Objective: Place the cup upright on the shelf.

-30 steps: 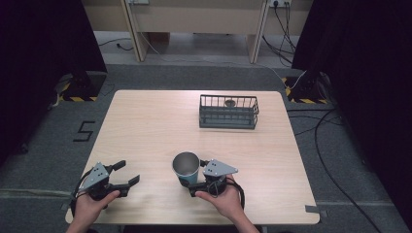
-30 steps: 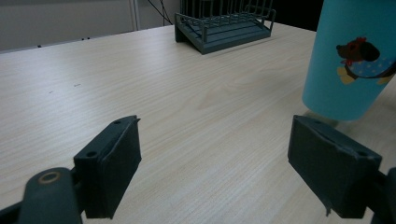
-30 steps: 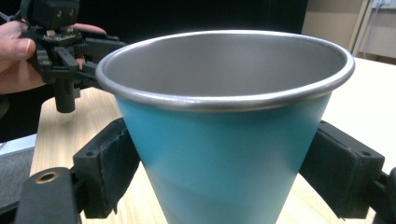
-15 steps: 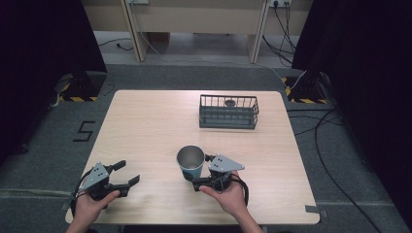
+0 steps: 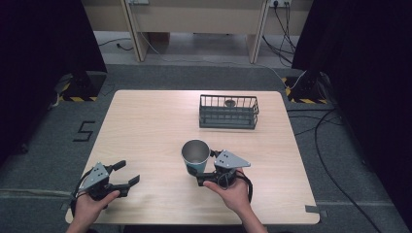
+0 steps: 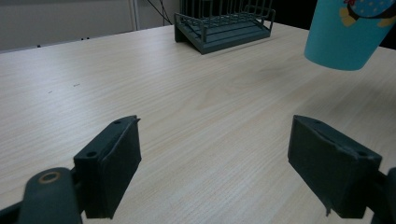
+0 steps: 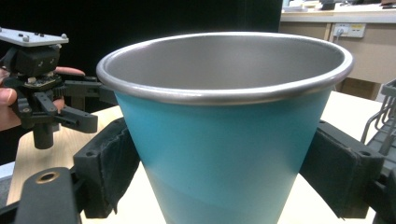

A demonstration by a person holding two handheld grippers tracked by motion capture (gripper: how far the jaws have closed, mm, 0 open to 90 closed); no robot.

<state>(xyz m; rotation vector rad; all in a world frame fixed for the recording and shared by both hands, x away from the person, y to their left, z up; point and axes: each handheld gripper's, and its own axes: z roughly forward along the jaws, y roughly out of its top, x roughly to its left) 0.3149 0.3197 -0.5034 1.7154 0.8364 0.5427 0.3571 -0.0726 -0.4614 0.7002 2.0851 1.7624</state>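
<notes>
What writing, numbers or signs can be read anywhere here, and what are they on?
"5": a dark numeral on the grey floor left of the table.
The blue cup held in the right gripper carries a printed cartoon picture, cut off at the frame edge; no words readable on it.
The wall sockets show no legible label.

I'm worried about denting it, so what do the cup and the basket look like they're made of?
The cup looks like metal: a dull grey inside with a rolled, shiny rim, and a matte teal coat outside. The basket looks like dark-painted wire or thin bars; I can't tell metal from plastic.
</notes>
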